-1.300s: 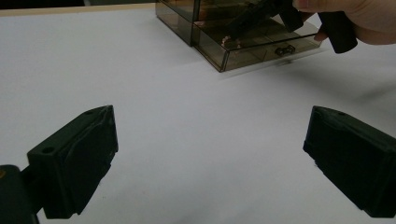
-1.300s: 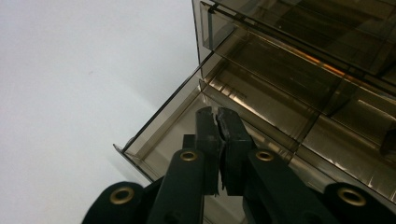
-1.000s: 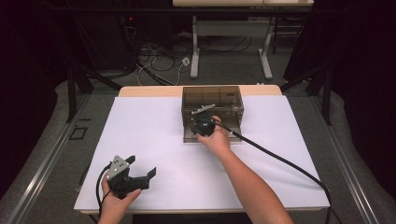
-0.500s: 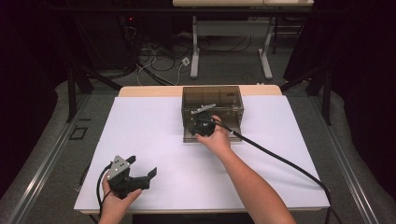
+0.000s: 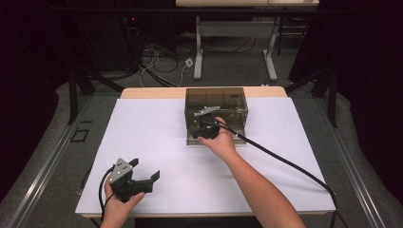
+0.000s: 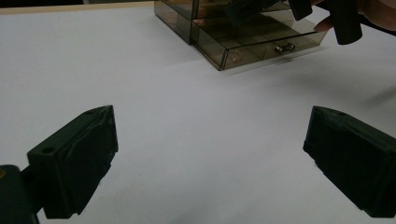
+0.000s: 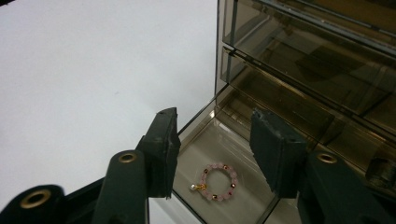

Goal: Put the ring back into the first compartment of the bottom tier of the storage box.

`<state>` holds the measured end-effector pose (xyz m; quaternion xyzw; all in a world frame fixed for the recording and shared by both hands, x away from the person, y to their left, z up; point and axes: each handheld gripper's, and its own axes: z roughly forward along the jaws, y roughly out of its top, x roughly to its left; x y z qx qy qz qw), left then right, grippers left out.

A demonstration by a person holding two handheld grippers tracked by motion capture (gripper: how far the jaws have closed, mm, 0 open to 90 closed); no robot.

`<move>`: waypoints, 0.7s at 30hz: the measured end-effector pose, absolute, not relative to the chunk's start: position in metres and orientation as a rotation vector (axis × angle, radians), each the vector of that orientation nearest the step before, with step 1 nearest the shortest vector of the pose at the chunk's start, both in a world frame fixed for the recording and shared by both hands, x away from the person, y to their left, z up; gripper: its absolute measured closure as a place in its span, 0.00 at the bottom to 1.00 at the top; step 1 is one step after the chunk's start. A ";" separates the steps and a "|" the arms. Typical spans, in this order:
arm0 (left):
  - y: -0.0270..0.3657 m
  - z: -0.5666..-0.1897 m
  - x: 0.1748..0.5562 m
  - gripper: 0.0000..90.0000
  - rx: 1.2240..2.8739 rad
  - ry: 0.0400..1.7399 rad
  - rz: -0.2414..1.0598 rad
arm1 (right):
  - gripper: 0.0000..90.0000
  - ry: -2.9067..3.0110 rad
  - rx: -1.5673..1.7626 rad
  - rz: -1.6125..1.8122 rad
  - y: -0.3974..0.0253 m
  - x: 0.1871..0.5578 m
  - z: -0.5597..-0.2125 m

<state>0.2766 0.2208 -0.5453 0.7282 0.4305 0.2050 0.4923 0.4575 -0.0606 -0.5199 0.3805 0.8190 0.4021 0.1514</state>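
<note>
A smoky transparent drawer box (image 5: 216,102) stands at the table's far middle, its bottom drawer (image 6: 254,44) pulled out. A pink bead bracelet (image 7: 217,181) with a small gold charm lies on the floor of the open drawer (image 7: 219,154). My right gripper (image 7: 212,140) hovers just above that drawer, jaws open with nothing between them, the bracelet below the gap. In the high view the right gripper (image 5: 205,131) sits at the box's front. My left gripper (image 5: 142,173) rests near the front left of the table, wide open and empty, its fingers (image 6: 77,158) pointing toward the box.
A white sheet (image 5: 157,142) covers the table. The right gripper's black cable (image 5: 285,159) trails across the sheet to the right front edge. Beyond the table are desk legs and floor cables (image 5: 161,61). Dark curtains flank both sides.
</note>
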 end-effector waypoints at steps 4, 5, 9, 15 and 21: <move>0.221 -0.545 0.276 0.03 1.765 1.045 0.497 | 0.51 2.360 1.081 1.137 -0.061 0.455 -0.516; 0.221 -0.545 0.276 0.03 1.765 1.045 0.498 | 0.51 2.363 1.072 1.143 -0.062 0.454 -0.514; 0.221 -0.545 0.276 0.03 1.768 1.045 0.499 | 0.46 2.339 1.039 1.166 -0.062 0.452 -0.512; 0.221 -0.545 0.277 0.03 1.770 1.045 0.500 | 0.44 2.353 1.026 1.155 -0.063 0.447 -0.505; 0.220 -0.545 0.276 0.03 1.770 1.044 0.502 | 0.42 2.350 1.006 1.159 -0.063 0.440 -0.499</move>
